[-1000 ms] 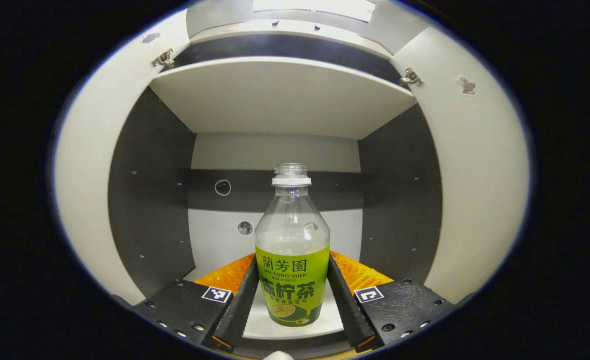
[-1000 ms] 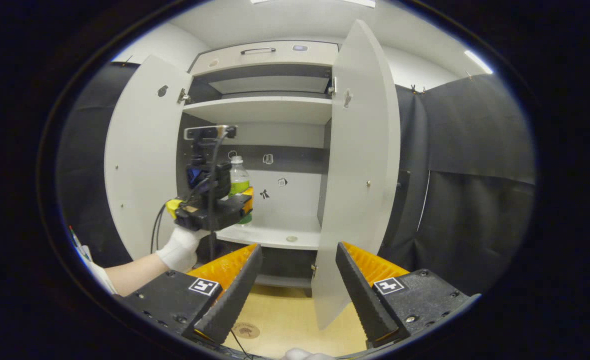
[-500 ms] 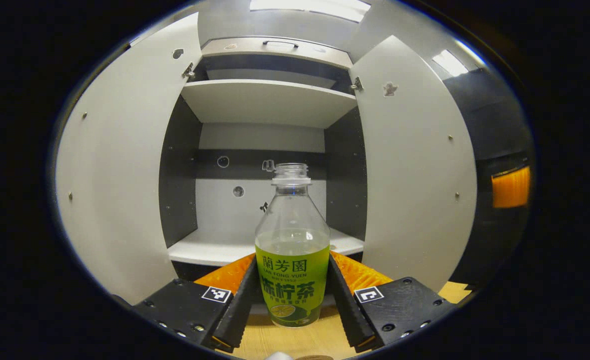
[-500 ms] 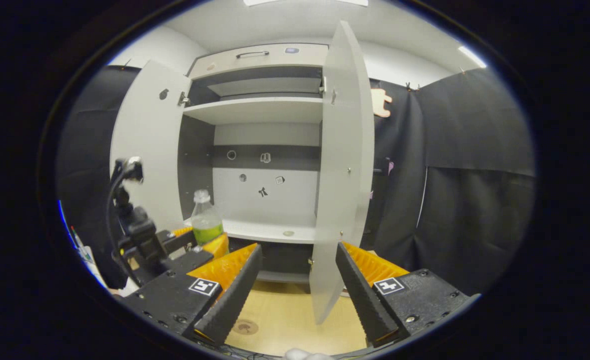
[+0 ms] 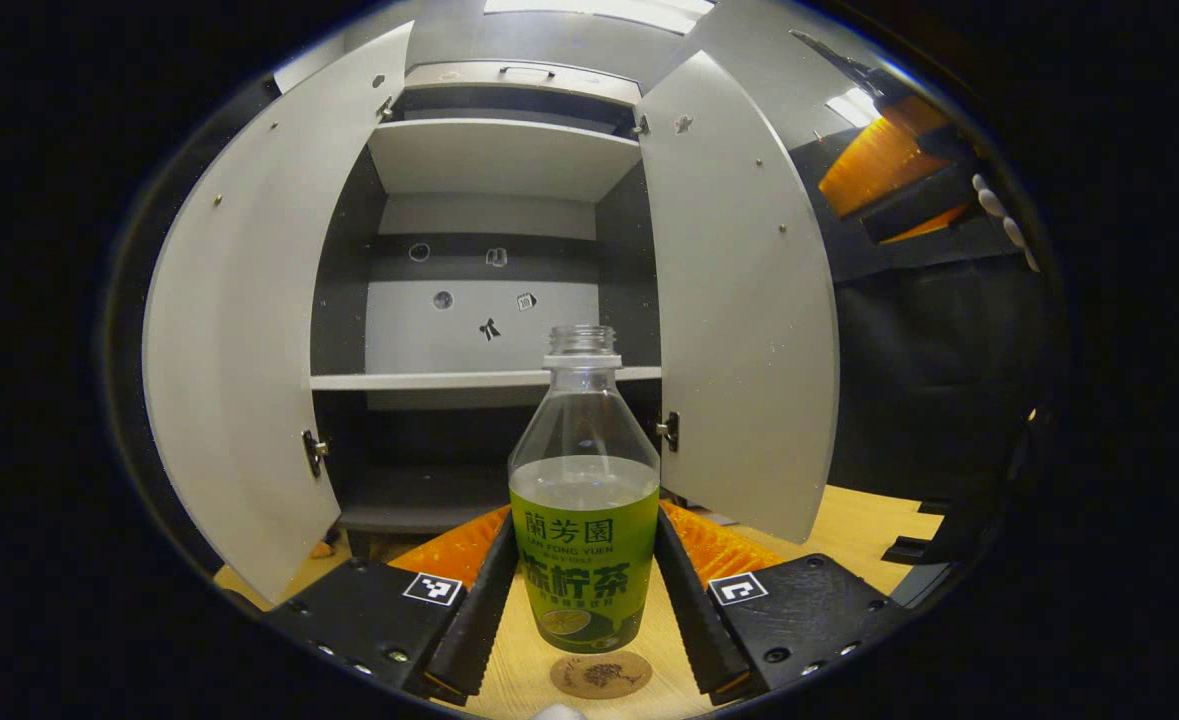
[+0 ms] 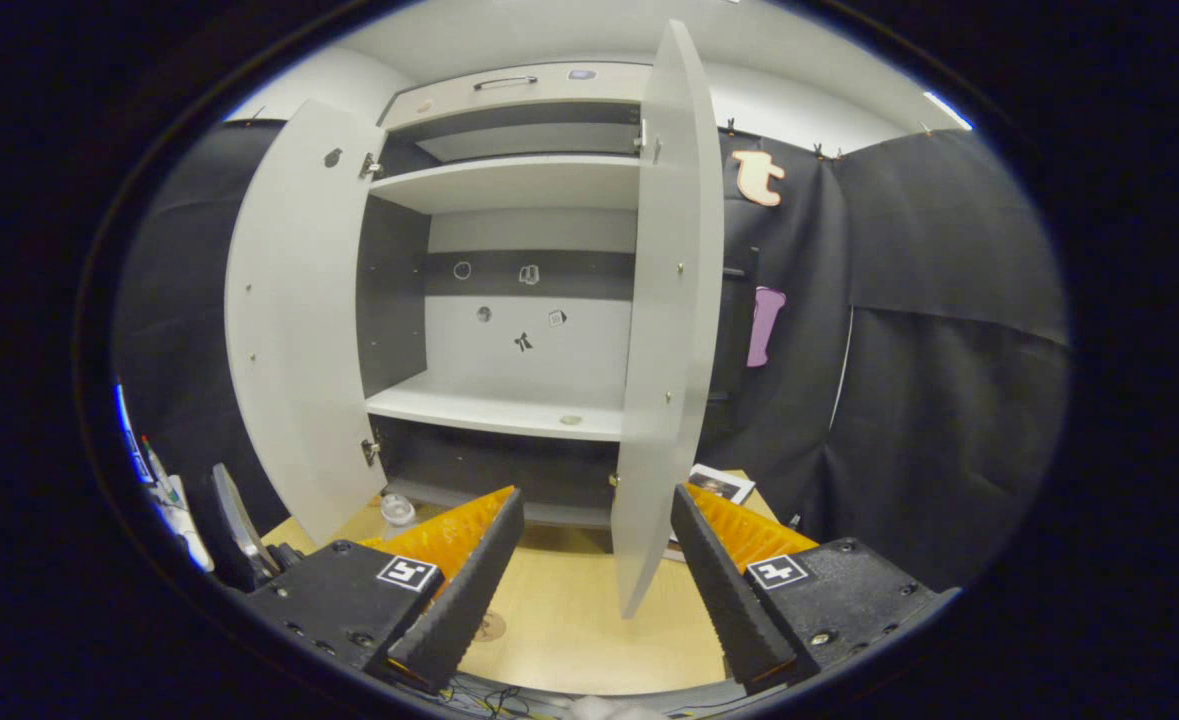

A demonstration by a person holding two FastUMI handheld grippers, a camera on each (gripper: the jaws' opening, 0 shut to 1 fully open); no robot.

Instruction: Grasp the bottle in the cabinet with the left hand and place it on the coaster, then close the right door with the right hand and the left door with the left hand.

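Observation:
A clear bottle (image 5: pixel 584 500) with a green label and no cap stands upright between my left gripper's (image 5: pixel 584 528) fingers, which are shut on its lower half. It is out of the cabinet, over the wooden table (image 5: pixel 849 525). A round brown coaster (image 5: pixel 601 674) lies just under and in front of its base; I cannot tell if they touch. In the right gripper view the bottle's mouth (image 6: pixel 397 508) peeks out low on the left and the coaster (image 6: pixel 489 627) lies on the table. My right gripper (image 6: pixel 594 497) is open and faces the right door's (image 6: pixel 664 330) edge.
Both cabinet doors stand wide open: the left door (image 6: pixel 294 320) and the right one. A small round item (image 6: pixel 571 420) lies on the middle shelf (image 6: pixel 494 410). A printed card (image 6: pixel 719 485) lies on the table by the right door. The right gripper (image 5: pixel 899 195) shows high on the right.
My left gripper has carried the bottle out of the cabinet and down over the table, to just above the coaster. The right gripper has risen a little and stayed open.

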